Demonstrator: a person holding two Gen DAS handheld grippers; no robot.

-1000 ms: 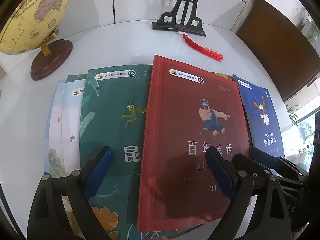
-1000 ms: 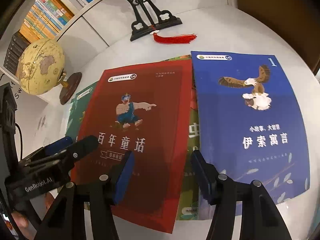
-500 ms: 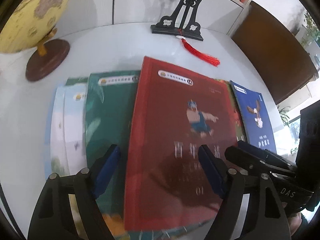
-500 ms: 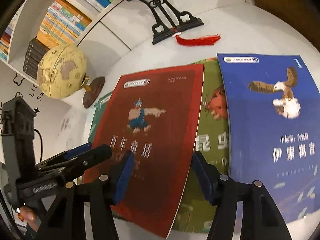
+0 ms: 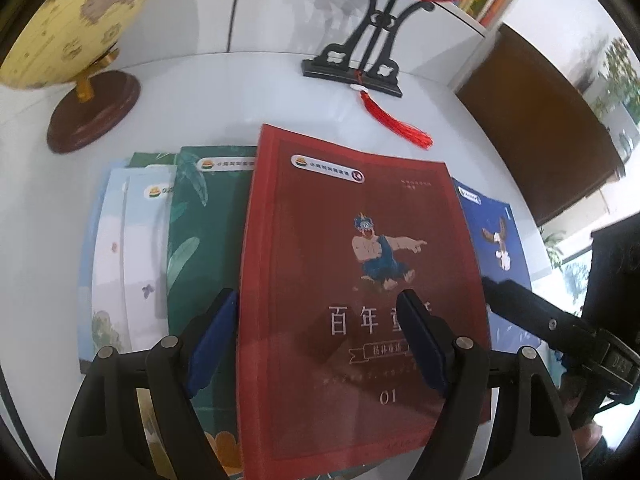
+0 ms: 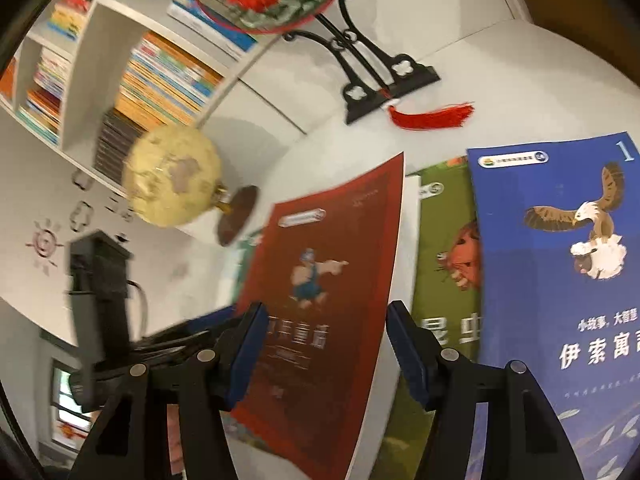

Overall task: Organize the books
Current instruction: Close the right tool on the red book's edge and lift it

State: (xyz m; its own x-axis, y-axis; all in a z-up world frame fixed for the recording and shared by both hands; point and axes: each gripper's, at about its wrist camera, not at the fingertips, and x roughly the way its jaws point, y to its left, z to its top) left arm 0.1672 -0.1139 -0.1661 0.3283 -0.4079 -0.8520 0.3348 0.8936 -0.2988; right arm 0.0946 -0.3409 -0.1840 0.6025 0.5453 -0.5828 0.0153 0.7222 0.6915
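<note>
A red book (image 5: 340, 260) is tipped up off a row of overlapping books on the white table (image 5: 200, 100). My left gripper (image 5: 316, 300) stands over its near end. The left pad is at the book's left edge and the right pad is over the cover, with no clear pinch. From the right wrist, the red book (image 6: 328, 280) shows between the opening jaws of my right gripper (image 6: 326, 308), and the pads are not pressing on it. Beside it lie a dark green book (image 5: 204, 260), a pale book (image 5: 120, 260), an olive book (image 6: 444, 260) and a blue eagle book (image 6: 560, 280).
A globe (image 5: 72, 20) stands at the table's far left. A black fan stand (image 5: 360, 68) with a red tassel (image 5: 400, 124) sits at the back. Shelves of books (image 6: 120, 60) line the wall. A brown cabinet (image 5: 540, 120) is to the right.
The red book has lifted and slid left over the dark green book. My left jaws have narrowed onto its left edge. The right wrist view has swung upward.
</note>
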